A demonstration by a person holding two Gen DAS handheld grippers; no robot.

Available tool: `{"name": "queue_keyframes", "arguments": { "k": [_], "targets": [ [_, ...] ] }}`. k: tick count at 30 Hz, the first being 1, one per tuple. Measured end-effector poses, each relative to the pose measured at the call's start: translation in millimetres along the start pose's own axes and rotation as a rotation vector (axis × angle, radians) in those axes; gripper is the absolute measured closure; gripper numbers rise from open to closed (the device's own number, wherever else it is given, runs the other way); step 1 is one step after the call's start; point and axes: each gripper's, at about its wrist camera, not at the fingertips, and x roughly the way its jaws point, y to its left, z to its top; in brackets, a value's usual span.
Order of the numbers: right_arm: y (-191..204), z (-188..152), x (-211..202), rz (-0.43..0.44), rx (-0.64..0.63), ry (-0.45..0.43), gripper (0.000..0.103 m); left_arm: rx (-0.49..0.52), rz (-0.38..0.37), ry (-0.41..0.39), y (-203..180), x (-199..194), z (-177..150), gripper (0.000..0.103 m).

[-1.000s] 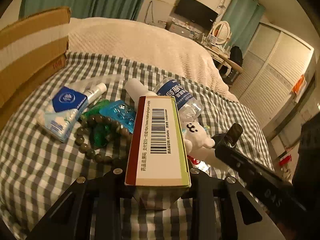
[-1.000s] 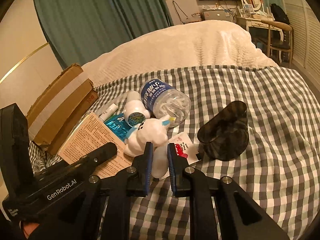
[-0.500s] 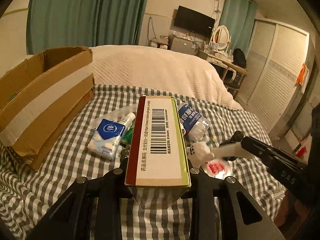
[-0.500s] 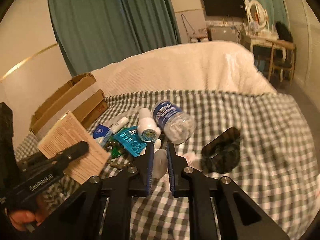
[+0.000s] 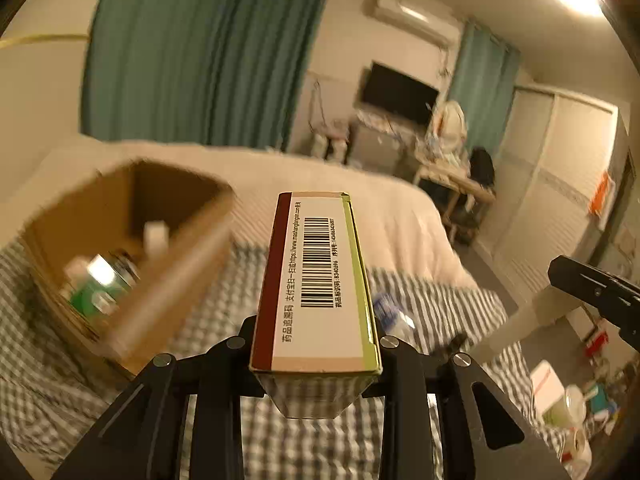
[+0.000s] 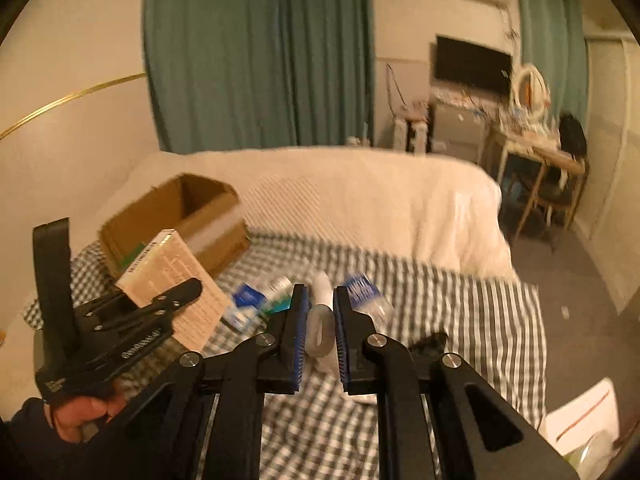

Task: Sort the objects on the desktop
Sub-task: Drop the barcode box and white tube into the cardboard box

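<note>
My left gripper point(image 5: 316, 344) is shut on a long medicine box point(image 5: 316, 276) with a barcode and holds it high above the checked bedspread. It also shows in the right wrist view point(image 6: 172, 276), gripper point(image 6: 176, 300) included. My right gripper point(image 6: 320, 320) is shut on a white bear toy point(image 6: 320, 330), lifted above the bed; the toy also shows in the left wrist view point(image 5: 524, 320). An open cardboard box point(image 5: 132, 240) stands at the left with a green item inside; it also shows in the right wrist view point(image 6: 176, 216).
On the checked bedspread point(image 6: 460, 320) lie a water bottle point(image 6: 366, 296), a blue tissue pack point(image 6: 246, 300), a white bottle point(image 6: 322, 284) and a dark pouch point(image 6: 430, 344). A white quilt point(image 6: 360, 188) covers the far bed. Floor clutter sits at the right point(image 5: 568, 400).
Both grippers have risen and pulled back from the pile, each with its object. The left one has swung toward the cardboard box, whose inside now shows.
</note>
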Motion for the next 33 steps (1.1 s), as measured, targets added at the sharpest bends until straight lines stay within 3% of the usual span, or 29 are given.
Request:
{"name": "queue_keyframes", "arguments": {
  "k": [5,7,11,13,19,21,23,24,25,26,27,28,33],
  "targets": [
    [67.4,53.9,-7.4,0.085,-0.090,-0.060,0.091,-0.077,0.042,-0.103,48.0,-31.8,49.0,0.074],
    [95.6,74.7,-3.0,0.115,-0.131,-0.083,0.091,-0.112,0.062,-0.106,76.8,-35.4,71.7,0.074],
    [152.3,115.7,27.0,0.214,-0.166,-0.099,0.091,-0.089,0.131,-0.111,122.8,-30.9,95.9,0.074],
    [174.1,126.9,49.0,0.243,-0.177,-0.091,0.091,-0.076,0.184,-0.077,151.3,-15.3,99.1,0.074],
    [224.0,133.3,145.2,0.260,-0.216,0.009,0.091,-0.097,0.225,0.040,208.9,35.9,78.9,0.074],
    [234.3,130.9,172.6,0.239,-0.243,0.039,0.091,-0.091,0.223,0.078,219.1,46.7,71.0,0.074],
    [232.7,130.8,192.6,0.238,-0.193,0.066,0.087,-0.081,0.226,0.088,219.7,51.0,65.1,0.072],
    [228.7,130.2,197.0,0.232,-0.158,0.074,0.081,-0.074,0.220,0.091,217.3,50.7,63.9,0.066],
    [221.5,130.4,199.3,0.220,-0.116,0.076,0.060,-0.072,0.224,0.089,216.3,49.0,64.1,0.058],
    [213.2,132.1,198.1,0.212,-0.067,0.068,0.045,-0.075,0.235,0.090,215.7,47.4,66.1,0.034],
    [207.2,133.4,194.0,0.217,-0.038,0.057,0.043,-0.086,0.263,0.074,213.4,41.8,68.8,0.010],
    [202.0,135.3,187.0,0.222,-0.019,0.045,0.043,-0.090,0.277,0.056,212.0,35.6,70.8,0.005],
    [173.3,143.7,135.6,0.178,-0.025,-0.020,0.043,-0.082,0.292,-0.003,184.2,-1.0,85.6,0.003]
  ]
}}
